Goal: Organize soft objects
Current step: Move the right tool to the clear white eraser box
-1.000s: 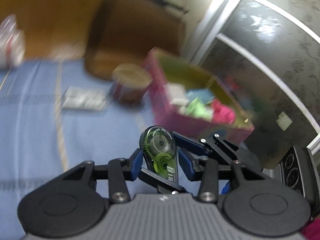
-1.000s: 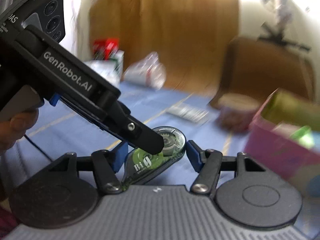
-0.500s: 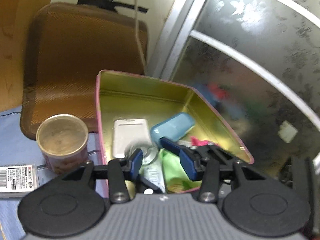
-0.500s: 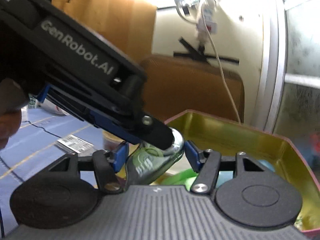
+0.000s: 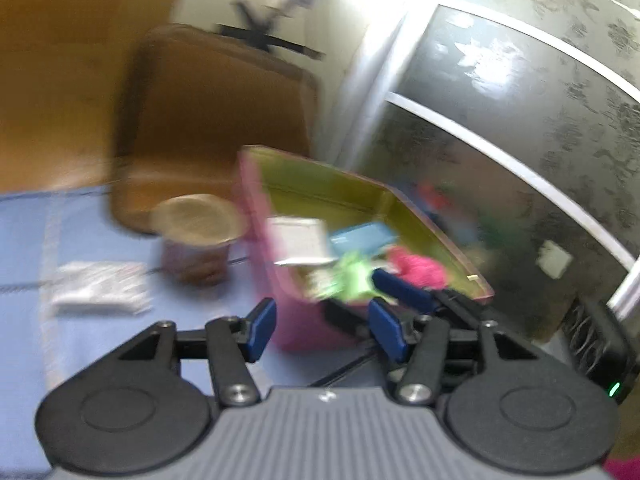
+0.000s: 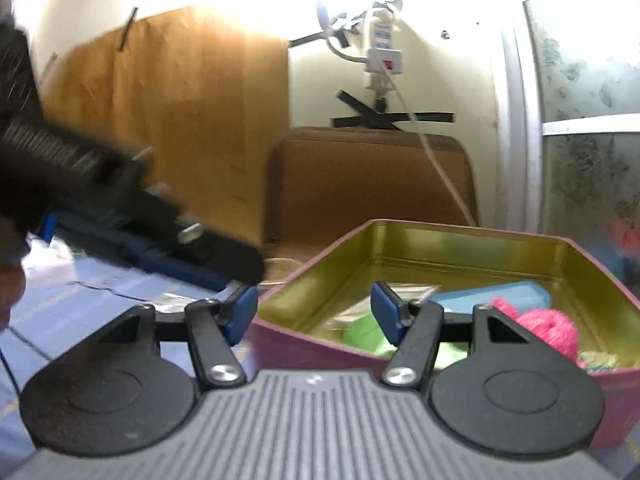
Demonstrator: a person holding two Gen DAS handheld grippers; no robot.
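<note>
No legible writing anywhere; left view motion-blurred; left gripper point(image 5: 322, 326) jaws just been opening, nothing between blue pads; right gripper point(image 6: 314, 310) spread, empty, near rim of pink tin box with gold-green inside point(image 6: 472, 232); inside box: pink yarn ball point(image 6: 548, 328), light-blue case point(image 6: 496, 294), green soft item point(image 6: 362, 330), partly hidden behind fingers; round brown can point(image 5: 198, 236) left of box; white packet point(image 5: 100, 290), print smeared.

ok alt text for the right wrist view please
The right hand-held gripper stands open and empty at the near rim of a pink tin with a gold inside, holding pink yarn, a blue case and something green. The left hand-held gripper blurs in from the left.
</note>
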